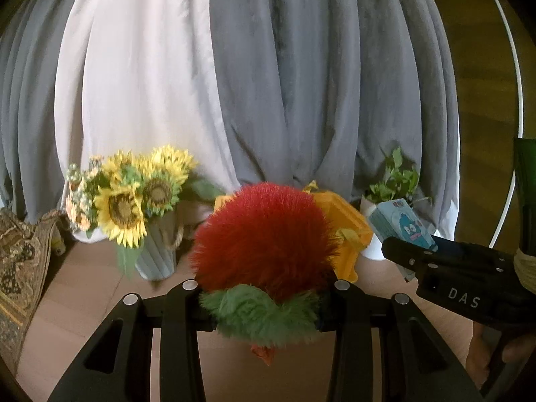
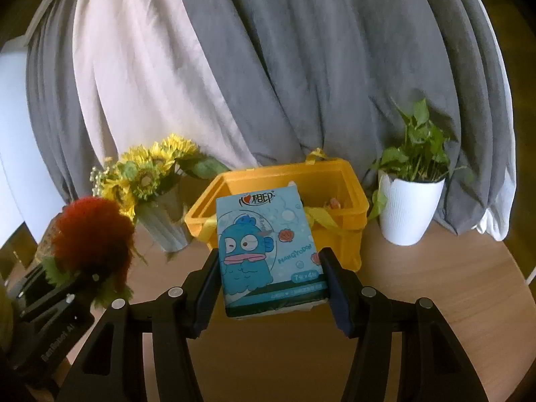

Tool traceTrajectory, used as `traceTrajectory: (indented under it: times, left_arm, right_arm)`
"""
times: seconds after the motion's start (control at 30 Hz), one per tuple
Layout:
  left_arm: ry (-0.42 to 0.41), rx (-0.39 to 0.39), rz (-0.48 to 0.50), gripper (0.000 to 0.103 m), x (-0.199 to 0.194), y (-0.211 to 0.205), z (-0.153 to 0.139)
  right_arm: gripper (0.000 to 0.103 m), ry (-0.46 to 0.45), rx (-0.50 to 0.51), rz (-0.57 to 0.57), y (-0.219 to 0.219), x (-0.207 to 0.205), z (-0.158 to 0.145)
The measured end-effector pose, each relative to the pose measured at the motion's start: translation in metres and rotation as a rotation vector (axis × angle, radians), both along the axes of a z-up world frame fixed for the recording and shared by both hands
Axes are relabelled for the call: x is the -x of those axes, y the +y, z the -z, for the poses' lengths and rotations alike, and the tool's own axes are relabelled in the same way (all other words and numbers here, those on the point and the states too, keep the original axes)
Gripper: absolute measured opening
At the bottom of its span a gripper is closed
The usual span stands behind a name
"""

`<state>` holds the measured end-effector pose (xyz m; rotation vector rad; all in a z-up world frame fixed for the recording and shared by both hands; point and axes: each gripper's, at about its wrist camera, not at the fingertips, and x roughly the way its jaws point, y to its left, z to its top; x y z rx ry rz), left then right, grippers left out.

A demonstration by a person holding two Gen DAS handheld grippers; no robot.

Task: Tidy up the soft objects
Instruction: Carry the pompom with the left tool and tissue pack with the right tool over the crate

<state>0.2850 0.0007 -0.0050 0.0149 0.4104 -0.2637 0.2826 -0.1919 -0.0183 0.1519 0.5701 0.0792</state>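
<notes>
My right gripper [image 1: 469, 268] carries the white letters "DAS" on its black body, seen from my left wrist. The blue tissue pack [image 2: 268, 251] between my right jaws reads "HANGYODON" beside the cartoon fish, with "7" and "4" lower down; the rest is too blurred.

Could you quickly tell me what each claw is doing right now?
Left claw: shut on the red-and-green plush toy.
Right claw: shut on the blue tissue pack.

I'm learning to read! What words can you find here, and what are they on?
"DAS": on the right gripper.
"HANGYODON": on the tissue pack.
"心相印": top of that pack.
"7" and "4": low on the pack; the rest is blurred.
Left gripper lettering ends in "AI"; the rest is blurred.
</notes>
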Motion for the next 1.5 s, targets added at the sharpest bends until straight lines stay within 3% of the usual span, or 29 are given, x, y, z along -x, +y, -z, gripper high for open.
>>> traceTrajectory:
  times: [0.47,0.97,1.5]
  left_arm:
    - [-0.076,0.023,0.016,0.038,-0.033,-0.007,-0.025]
    - [-0.114,0.009,0.025,0.038,-0.092,-0.022,-0.037]
    - [-0.048,-0.018,0.034,0.038,-0.177,-0.035,-0.011]
  right_arm:
    - [0.058,-0.085,0.006,0.057,-0.006,-0.024,-0.027]
    - [0.058,-0.112,0.009,0.08,-0.015,-0.071,-0.04]
    - [0.058,-0.034,-0.022,0.102,-0.033,-0.155,-0.014]
